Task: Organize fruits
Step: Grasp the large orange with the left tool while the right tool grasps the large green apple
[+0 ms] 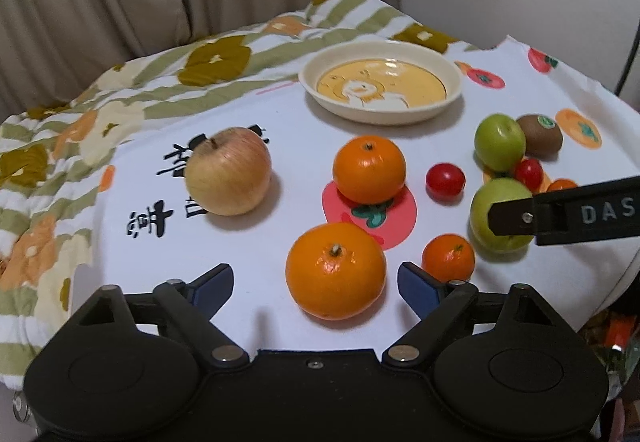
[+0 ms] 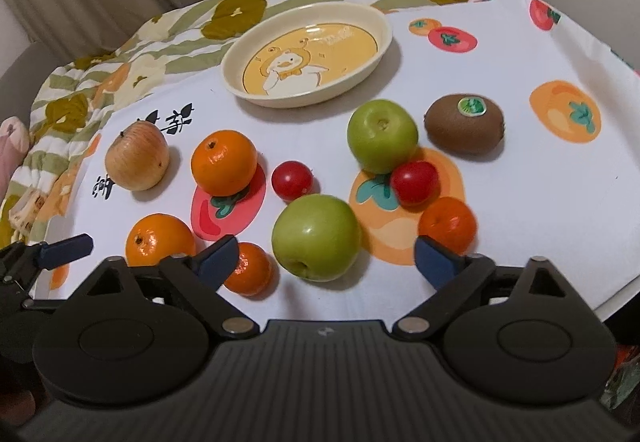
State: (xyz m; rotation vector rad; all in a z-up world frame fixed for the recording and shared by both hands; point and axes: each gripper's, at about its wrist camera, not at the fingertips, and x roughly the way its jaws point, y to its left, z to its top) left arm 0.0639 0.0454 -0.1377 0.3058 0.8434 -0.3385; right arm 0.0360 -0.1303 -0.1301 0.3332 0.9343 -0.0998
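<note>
Right wrist view: wide-spread right hand-held gripper flanks the green apple.

In the left wrist view, the right gripper enters from the right edge, which cuts off its body and lettering; its finger covers part of the nearer green apple. A small tangerine beyond it shows only as a sliver. In the right wrist view, the gripper's own finger hides part of a small tangerine and the lower edge of another tangerine. The left gripper is cut off at the left edge. Clutter at the lower right corner is too blurred to identify.
</note>
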